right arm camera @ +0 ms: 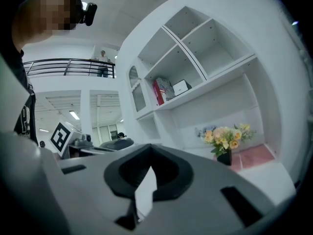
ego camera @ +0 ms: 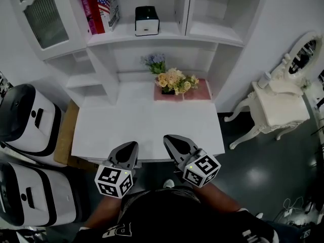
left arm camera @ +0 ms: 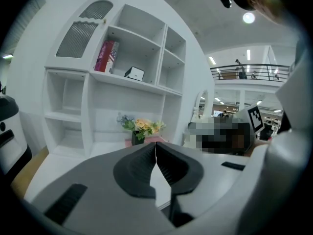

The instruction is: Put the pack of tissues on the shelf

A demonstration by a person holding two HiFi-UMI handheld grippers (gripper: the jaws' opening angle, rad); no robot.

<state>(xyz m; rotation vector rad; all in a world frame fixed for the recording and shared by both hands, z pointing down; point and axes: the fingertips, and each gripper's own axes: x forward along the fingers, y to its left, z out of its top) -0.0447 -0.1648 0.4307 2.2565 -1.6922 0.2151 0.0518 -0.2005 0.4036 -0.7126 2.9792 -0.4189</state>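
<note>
Tissues pack (ego camera: 147,20) on shelf (ego camera: 167,36), print unreadable

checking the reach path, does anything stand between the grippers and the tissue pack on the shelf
Nothing visible does. The tissue pack sits on the shelf, right of the books. The left gripper and right gripper are shut at the desk's near edge; the flowers stand lower, at the back of the desk.

The pack of tissues (ego camera: 147,21) sits on the shelf (ego camera: 121,34), right of the books (ego camera: 99,6); flowers (ego camera: 175,81) on the desk (ego camera: 147,130) below.
</note>
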